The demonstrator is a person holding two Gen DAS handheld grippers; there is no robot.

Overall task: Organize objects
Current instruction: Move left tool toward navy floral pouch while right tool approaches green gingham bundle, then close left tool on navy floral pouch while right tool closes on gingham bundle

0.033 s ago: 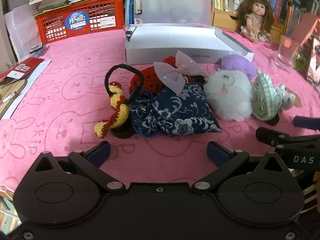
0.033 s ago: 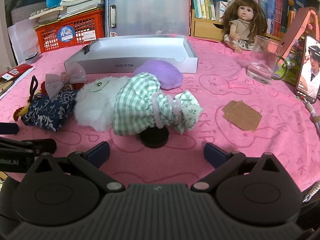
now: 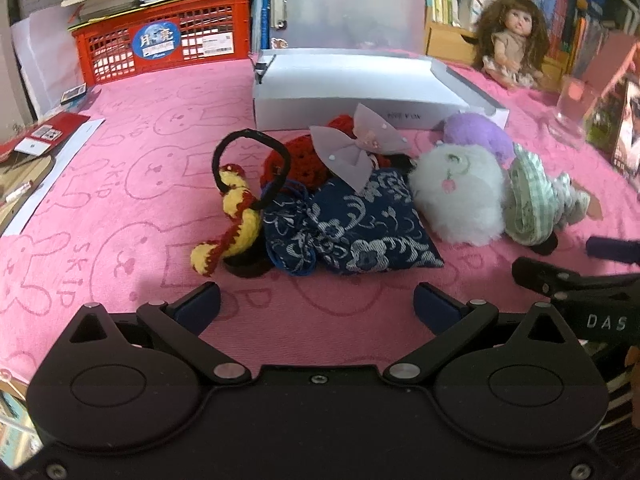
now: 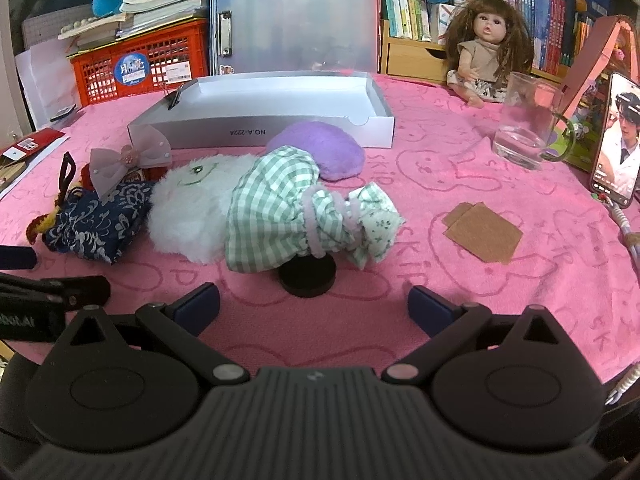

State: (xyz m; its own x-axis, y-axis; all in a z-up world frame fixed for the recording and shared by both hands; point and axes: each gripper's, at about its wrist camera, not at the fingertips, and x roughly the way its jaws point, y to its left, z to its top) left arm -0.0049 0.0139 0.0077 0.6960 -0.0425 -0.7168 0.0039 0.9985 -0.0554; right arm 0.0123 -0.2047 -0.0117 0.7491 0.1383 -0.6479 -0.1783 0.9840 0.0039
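A row of soft items lies on the pink cloth in front of a shallow white box (image 4: 260,128). From left to right they are a yellow-and-red crochet piece with a black loop (image 3: 236,212), a blue floral pouch (image 3: 352,228) under a pink bow (image 3: 352,148), a white fluffy plush (image 4: 188,208), a green checked cloth bag (image 4: 280,208) and a purple plush (image 4: 320,148). A black disc (image 4: 308,276) sits under the checked bag. My left gripper (image 3: 316,304) hangs open just short of the blue pouch. My right gripper (image 4: 315,307) hangs open just short of the black disc. Neither holds anything.
Behind the box stand a red crate (image 4: 140,68), a clear folder and a doll (image 4: 484,44). A glass of water (image 4: 524,120), a lit phone (image 4: 616,140) and brown cards (image 4: 484,232) are to the right. Papers lie at the left table edge (image 3: 44,140).
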